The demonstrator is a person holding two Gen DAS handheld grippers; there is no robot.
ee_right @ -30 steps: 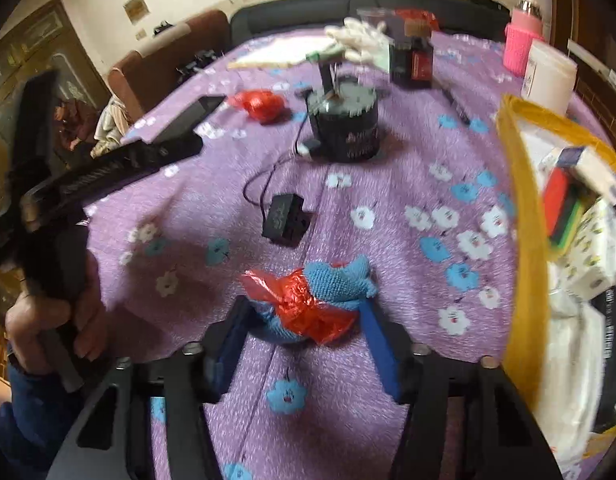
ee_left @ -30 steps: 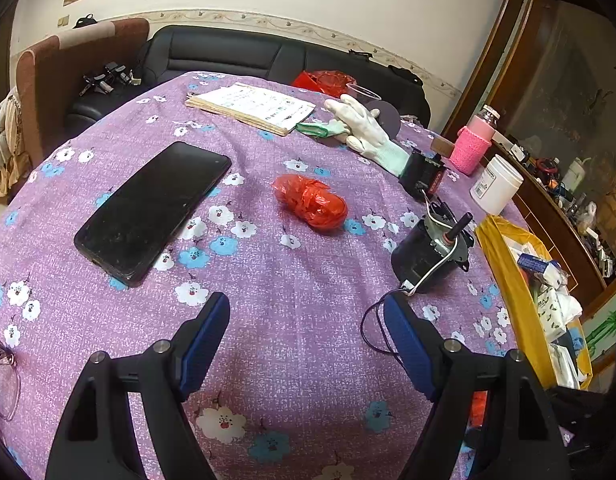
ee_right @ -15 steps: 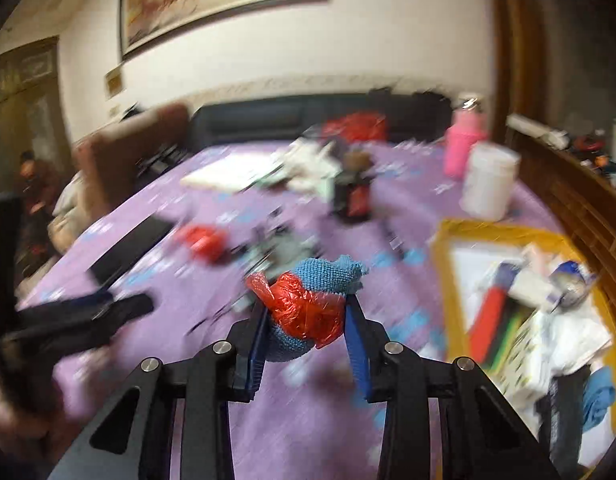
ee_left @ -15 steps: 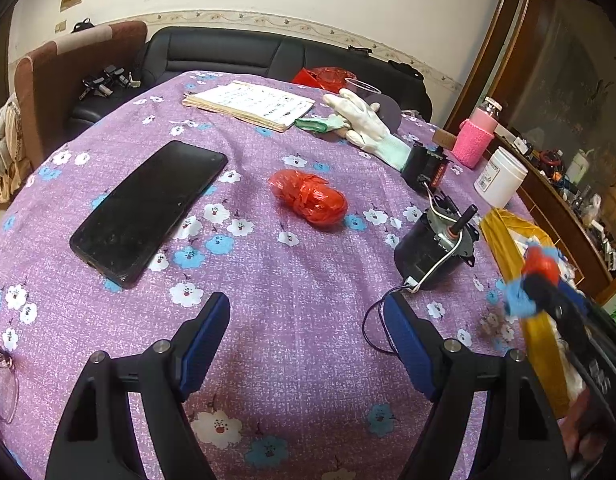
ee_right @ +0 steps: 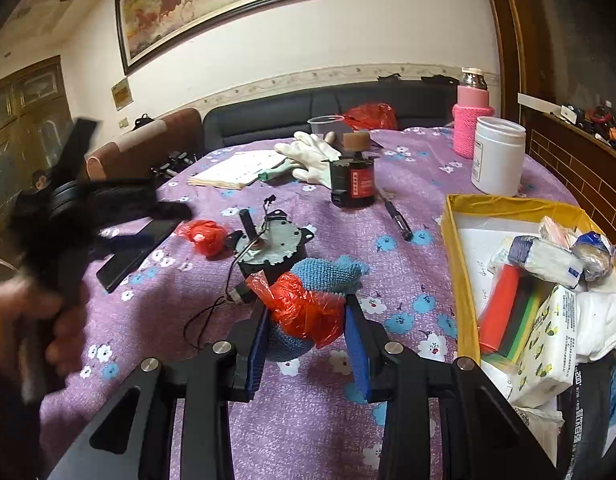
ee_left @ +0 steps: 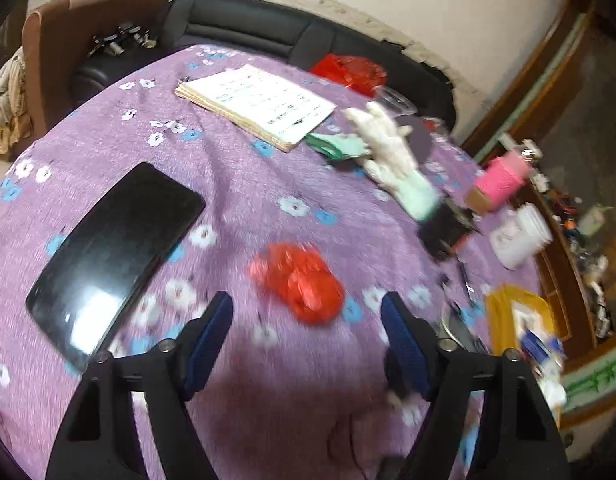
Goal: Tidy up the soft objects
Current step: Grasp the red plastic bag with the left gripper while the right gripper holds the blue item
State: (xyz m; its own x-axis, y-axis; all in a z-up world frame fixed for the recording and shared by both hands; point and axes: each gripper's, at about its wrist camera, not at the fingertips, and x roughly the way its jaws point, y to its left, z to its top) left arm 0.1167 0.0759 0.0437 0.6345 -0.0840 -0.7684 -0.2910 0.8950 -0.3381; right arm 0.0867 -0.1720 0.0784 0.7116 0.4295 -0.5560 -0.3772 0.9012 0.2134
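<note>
Right gripper: clamped on a blue knit and red plastic bundle, held above the table.
Left gripper: fingers apart, empty.
Left to do: red bag on the cloth; yellow tray part-filled.

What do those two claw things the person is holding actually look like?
Both look alike. The left gripper and the right gripper each have two black plastic arms with triangular cut-outs and silver pivot bolts, ending in flat blue pads. No cables or markings show. The hand on the left gripper's handle is bare, with a dark sleeve.
</note>
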